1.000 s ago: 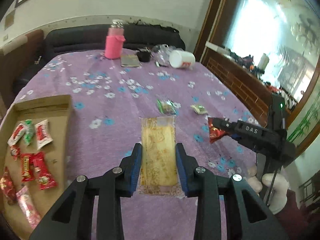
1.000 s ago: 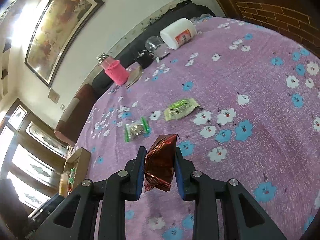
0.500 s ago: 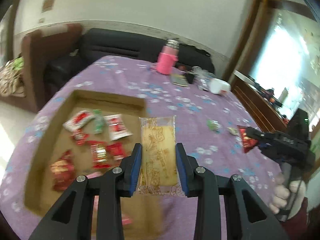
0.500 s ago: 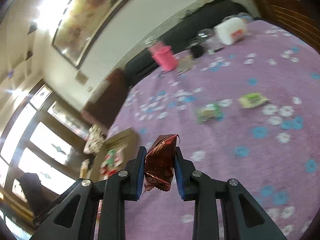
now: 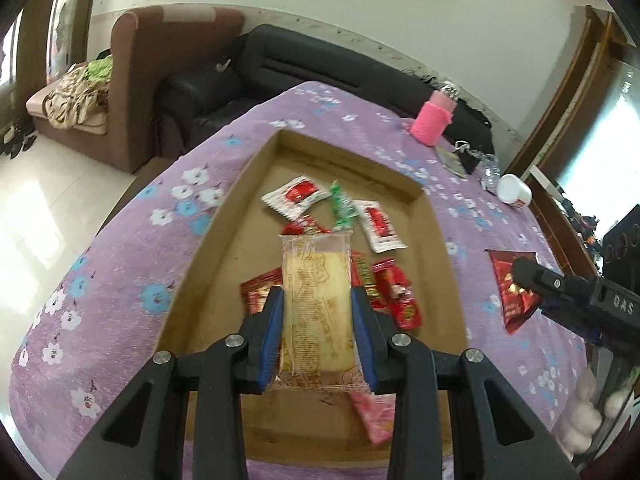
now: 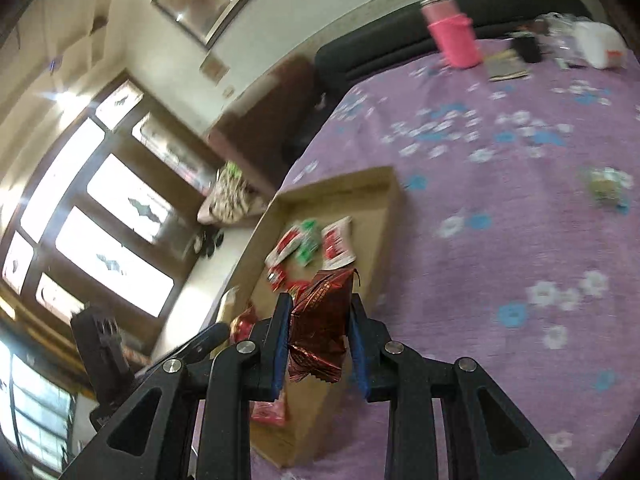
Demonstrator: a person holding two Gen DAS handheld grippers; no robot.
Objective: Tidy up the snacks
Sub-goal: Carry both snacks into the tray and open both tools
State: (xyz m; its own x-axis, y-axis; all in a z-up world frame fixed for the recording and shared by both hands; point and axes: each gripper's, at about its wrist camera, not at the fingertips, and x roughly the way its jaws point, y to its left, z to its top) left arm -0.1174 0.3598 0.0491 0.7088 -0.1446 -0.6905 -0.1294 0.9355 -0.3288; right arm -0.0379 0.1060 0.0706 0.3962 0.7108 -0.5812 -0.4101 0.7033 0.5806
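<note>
My left gripper (image 5: 316,300) is shut on a clear-wrapped yellow cake bar (image 5: 316,296) and holds it above the cardboard tray (image 5: 224,236). The tray holds several red and white snack packets (image 5: 380,226). My right gripper (image 6: 320,308) is shut on a dark red foil snack packet (image 6: 320,328) over the tray's right wall (image 6: 384,232); it also shows in the left wrist view (image 5: 514,292), right of the tray. A green snack packet (image 6: 606,188) lies loose on the purple floral cloth.
A pink bottle (image 5: 434,122), a white jar (image 5: 514,194), a small book and dark items stand at the table's far end. A black sofa (image 5: 320,64) and brown armchair (image 5: 160,72) lie beyond the table. The table edge runs left of the tray.
Both grippers have swung left with their snacks. The left one has come over the tray, and the right one has reached the tray's right wall.
</note>
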